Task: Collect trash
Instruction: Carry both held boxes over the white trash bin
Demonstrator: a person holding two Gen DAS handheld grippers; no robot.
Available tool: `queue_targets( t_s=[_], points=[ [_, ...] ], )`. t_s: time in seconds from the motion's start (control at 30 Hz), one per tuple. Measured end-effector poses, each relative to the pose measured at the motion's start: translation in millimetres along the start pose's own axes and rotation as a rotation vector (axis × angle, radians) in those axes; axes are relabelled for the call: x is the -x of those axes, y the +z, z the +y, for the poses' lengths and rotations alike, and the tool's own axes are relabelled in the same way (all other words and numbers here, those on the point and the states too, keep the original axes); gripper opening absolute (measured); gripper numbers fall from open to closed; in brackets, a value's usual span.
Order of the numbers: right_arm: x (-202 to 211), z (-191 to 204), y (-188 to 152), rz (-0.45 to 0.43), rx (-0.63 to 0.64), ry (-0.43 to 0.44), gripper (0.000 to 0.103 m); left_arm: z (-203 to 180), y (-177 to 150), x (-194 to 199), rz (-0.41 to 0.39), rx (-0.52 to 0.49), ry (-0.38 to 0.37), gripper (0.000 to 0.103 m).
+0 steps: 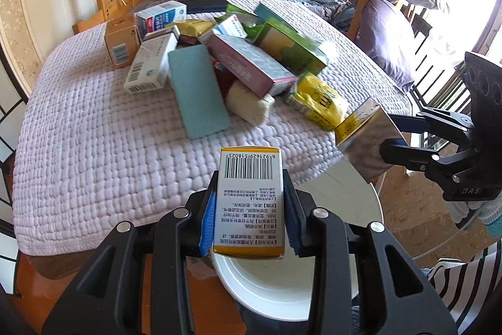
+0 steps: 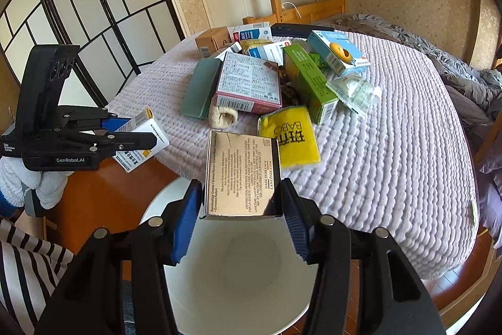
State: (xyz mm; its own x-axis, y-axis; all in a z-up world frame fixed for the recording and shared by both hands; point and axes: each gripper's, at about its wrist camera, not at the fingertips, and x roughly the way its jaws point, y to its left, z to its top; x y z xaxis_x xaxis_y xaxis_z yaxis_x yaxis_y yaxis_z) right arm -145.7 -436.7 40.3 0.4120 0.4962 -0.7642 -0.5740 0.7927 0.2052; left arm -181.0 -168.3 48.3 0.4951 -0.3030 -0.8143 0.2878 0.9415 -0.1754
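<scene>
My left gripper [image 1: 249,206] pinches a white-and-yellow barcode box [image 1: 249,200] between both pads, above the white bin [image 1: 269,294]; my right gripper [image 2: 240,209] clamps a metallic gold box [image 2: 241,175] likewise, over the bin's far rim; the remaining trash pile [image 2: 266,77] lies farther off on the quilted table [image 2: 392,162].

Left claw [image 1: 249,209] clamped on a box [image 1: 249,200], blue pads [image 1: 207,222] pressed to its sides. Right claw [image 2: 241,209] closed on a second box [image 2: 243,175], held level. Both gripped by white-gloved hands [image 2: 25,181], side by side, slightly apart.
</scene>
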Motion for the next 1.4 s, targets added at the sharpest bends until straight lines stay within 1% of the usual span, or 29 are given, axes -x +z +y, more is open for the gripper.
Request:
queue_targets(
  t_s=[0.4,0.63,1.07,1.4],
  points=[
    [11,6,-31,0.043,-0.026,0.000,0.051,-30,-23,-7,0.052,-0.032,-0.023,0.039],
    [8,12,-43,0.065,-0.018,-0.020,0.051,-40,-36,-18,0.083,-0.025,-0.035,0.039],
    [-10,14,-59,0.107,-0.030,-0.041,0.051,-50,-49,-34,0.120,-0.043,0.004,0.039],
    [-24,13,-63,0.126,-0.042,-0.049,0.051,-53,-57,-47,0.140,-0.048,0.028,0.039]
  ],
)
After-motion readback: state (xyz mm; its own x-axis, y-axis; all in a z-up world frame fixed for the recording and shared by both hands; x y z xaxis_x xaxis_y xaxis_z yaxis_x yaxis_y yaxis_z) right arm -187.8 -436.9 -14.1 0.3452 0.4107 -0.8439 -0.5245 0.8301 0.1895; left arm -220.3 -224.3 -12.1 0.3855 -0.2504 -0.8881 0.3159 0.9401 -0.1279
